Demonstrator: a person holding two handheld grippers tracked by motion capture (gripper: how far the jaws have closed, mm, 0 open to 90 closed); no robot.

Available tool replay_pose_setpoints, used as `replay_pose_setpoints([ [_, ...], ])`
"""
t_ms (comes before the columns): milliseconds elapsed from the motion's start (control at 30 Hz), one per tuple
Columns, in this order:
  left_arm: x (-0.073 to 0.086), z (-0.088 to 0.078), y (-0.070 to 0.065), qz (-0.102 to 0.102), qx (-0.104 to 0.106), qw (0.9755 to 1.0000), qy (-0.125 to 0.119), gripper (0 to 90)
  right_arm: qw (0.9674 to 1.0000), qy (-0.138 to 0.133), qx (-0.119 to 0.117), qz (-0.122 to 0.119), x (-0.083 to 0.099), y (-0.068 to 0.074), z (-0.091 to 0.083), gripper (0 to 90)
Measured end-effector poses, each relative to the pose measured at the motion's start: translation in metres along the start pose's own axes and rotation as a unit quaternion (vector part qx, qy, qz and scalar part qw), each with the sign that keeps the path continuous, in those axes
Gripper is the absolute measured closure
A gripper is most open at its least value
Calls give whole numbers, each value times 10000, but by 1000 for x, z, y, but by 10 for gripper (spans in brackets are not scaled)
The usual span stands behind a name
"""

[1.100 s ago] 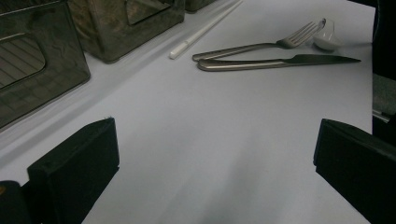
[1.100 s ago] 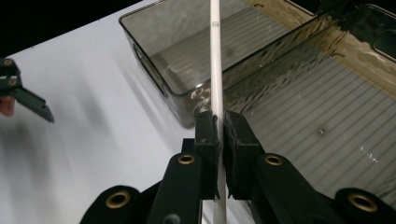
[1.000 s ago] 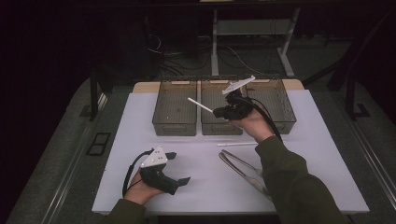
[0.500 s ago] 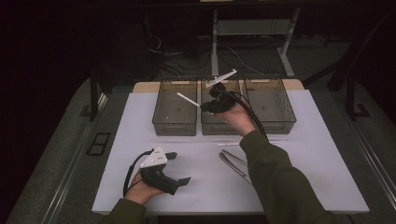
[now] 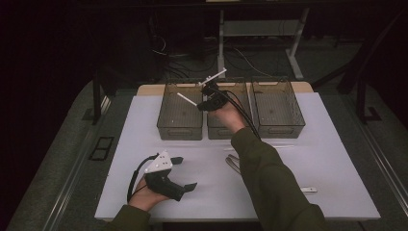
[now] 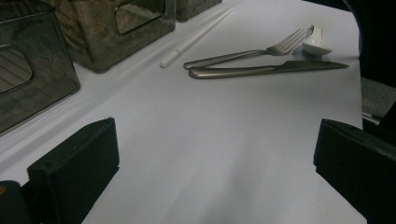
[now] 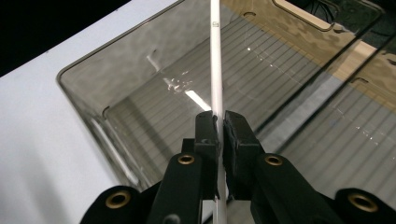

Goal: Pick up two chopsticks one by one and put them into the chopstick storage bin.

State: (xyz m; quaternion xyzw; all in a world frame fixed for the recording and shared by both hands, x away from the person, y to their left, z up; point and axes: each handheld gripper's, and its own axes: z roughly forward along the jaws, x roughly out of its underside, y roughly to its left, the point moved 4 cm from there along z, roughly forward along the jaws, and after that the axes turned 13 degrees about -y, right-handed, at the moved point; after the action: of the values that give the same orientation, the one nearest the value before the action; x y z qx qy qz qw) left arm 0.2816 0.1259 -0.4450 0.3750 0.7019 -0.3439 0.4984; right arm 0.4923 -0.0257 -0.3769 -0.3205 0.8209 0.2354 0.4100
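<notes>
My right gripper (image 5: 204,102) (image 7: 219,125) is shut on a thin white chopstick (image 5: 186,99) (image 7: 215,56). It holds the stick in the air over the row of three clear grey bins, about where the left bin (image 5: 179,131) (image 7: 88,88) meets the middle bin (image 5: 222,133). The stick's free end reaches out over the left bin, which looks empty. My left gripper (image 5: 185,173) (image 6: 215,172) rests on the white table near the front left, jaws wide open with nothing between them.
The right bin (image 5: 279,130) stands beside the other two. On the table in front of the bins lie a fork (image 6: 247,53), a knife (image 6: 266,70) (image 5: 233,162), a second white chopstick (image 6: 196,37) (image 5: 284,146) and a small white piece (image 6: 316,43) (image 5: 308,189).
My right gripper has carried the chopstick leftward, from over the middle and right bins to the left bin's edge. The left gripper has stayed put.
</notes>
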Motion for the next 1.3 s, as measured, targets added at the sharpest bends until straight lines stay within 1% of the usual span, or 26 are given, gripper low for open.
replay_pose_setpoints([
  [67, -1, -1, 1, -19, -16, 10000, -31, 0, 10000, 61, 42, 15, -2, 1, 8, 844],
  [167, -1, -2, 0, -6, 16, 10000, -28, 0, 9999, 128, 79, 70, -5, 2, 21, 844],
  [367, -1, 0, -2, -20, 59, 10000, -30, 0, 9995, 273, 184, 29, -11, 10, 43, 844],
  [467, -1, -1, -2, 39, 83, 10000, -2, 0, 9992, 331, 213, 39, -14, 13, 52, 844],
  [567, -2, -1, -2, 15, 80, 10000, -18, 0, 9989, 377, 272, 6, -18, 14, 61, 844],
  [633, -2, -1, -3, -16, 66, 10000, -48, 0, 9986, 395, 351, 16, -20, 13, 65, 844],
  [733, -2, 0, -2, -5, 74, 10000, -47, 0, 9979, 442, 461, 49, -23, 11, 71, 844],
  [900, -3, 1, -3, 30, 97, 9999, -34, 0, 9976, 452, 502, 150, -26, 11, 81, 843],
  [1000, -3, 1, -2, 33, 96, 9999, -33, 0, 9968, 530, 570, 163, -25, 14, 87, 841],
  [1067, -3, 0, -2, 24, 94, 9999, -51, 0, 9972, 478, 562, 150, -26, 15, 89, 834],
  [1133, -3, 0, -2, 37, 104, 9999, -45, 0, 9973, 455, 568, 133, -26, 17, 90, 793],
  [1200, -3, 1, -3, 39, 104, 9999, -41, 0, 9974, 445, 549, 137, -26, 17, 89, 782],
  [1300, -4, 1, -3, 38, 104, 9999, -46, 0, 9979, 385, 508, 113, -28, 17, 87, 738],
])
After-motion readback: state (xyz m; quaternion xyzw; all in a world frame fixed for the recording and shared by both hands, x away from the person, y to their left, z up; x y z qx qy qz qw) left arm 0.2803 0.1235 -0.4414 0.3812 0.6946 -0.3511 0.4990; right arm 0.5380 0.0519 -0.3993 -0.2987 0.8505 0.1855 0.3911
